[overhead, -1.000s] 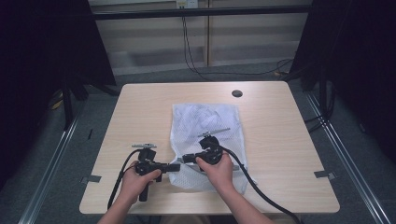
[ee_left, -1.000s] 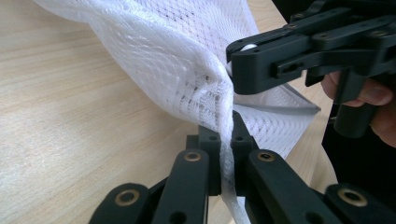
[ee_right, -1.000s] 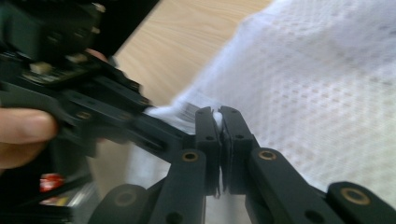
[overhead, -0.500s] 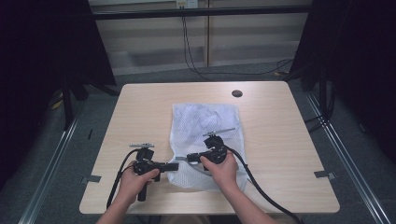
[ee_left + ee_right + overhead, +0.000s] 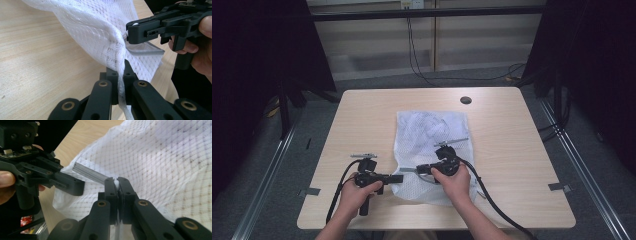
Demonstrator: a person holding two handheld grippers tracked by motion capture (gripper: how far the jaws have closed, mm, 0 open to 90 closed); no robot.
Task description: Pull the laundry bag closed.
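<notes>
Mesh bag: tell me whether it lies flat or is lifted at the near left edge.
Lifted there. The left claw is shut on the mesh bag, whose edge rises off the table into a ridge; the right claw pinches it nearby.

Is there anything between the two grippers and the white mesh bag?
Nothing visible. The left gripper is already shut on the edge of the white mesh bag, and the right gripper is shut on a small white piece at the bag's edge; neither has a gap left to block.
</notes>
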